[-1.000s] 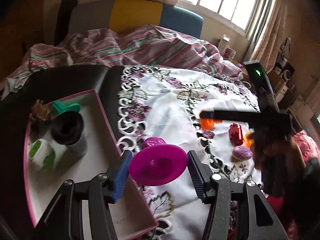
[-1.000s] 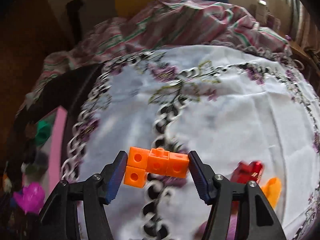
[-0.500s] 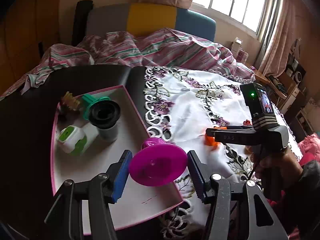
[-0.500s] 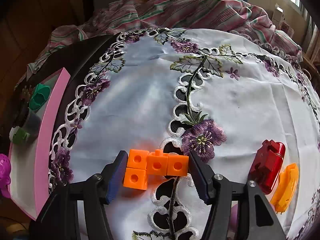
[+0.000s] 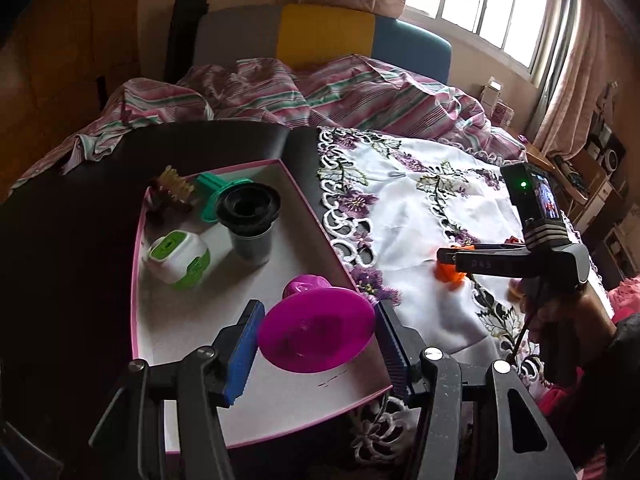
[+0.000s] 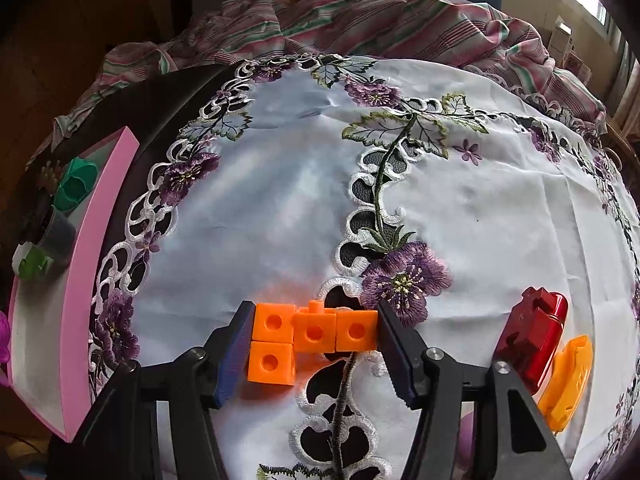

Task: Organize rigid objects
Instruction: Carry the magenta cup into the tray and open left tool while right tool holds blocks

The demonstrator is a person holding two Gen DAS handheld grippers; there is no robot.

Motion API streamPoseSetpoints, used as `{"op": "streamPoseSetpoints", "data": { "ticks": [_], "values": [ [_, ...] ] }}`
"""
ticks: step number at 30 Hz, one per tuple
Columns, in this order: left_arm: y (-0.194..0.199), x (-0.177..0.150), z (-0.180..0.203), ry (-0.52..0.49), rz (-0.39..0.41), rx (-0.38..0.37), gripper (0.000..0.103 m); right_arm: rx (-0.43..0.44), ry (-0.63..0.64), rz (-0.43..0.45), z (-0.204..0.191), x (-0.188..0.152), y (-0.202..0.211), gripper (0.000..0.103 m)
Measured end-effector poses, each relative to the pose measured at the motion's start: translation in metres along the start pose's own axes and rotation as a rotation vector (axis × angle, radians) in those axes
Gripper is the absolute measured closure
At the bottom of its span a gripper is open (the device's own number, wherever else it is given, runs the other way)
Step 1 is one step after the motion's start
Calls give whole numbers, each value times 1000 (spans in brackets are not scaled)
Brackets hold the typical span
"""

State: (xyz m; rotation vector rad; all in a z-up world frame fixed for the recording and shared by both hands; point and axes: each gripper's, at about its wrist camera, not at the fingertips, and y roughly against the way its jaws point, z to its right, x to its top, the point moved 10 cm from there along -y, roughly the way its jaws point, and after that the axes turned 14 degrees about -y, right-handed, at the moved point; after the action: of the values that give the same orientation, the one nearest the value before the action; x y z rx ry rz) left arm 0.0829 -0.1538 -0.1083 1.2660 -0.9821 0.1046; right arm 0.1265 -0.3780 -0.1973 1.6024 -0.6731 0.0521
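Pink tray [image 5: 304, 216] already holds four items; left gripper [image 5: 316, 334] fingers clamp a magenta funnel [image 5: 316, 334] above it, right gripper [image 6: 312, 336] fingers bracket orange blocks [image 6: 308, 334]; red and yellow pieces [image 6: 536, 344] wait beside.

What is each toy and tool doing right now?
Left tool: shut on the magenta plastic funnel-shaped toy, held over the pink-rimmed tray.
Right tool: closed against the orange block cluster, which rests on the embroidered white cloth.
Dark grey cup: upright in the tray.
Green-and-white box: in the tray.
Red plastic toy: on the cloth.
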Motion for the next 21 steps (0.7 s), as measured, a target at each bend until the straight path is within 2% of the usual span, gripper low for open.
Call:
{"op": "streamPoseSetpoints", "data": {
  "ticks": [8,21],
  "values": [
    [-1,-19,-17,42,-26,14,46,-9,14,2,-1,-1,1,43],
    [14,-45,-83,205,6,32,46,-25,33,5,-2,0,2,43]
  ]
}}
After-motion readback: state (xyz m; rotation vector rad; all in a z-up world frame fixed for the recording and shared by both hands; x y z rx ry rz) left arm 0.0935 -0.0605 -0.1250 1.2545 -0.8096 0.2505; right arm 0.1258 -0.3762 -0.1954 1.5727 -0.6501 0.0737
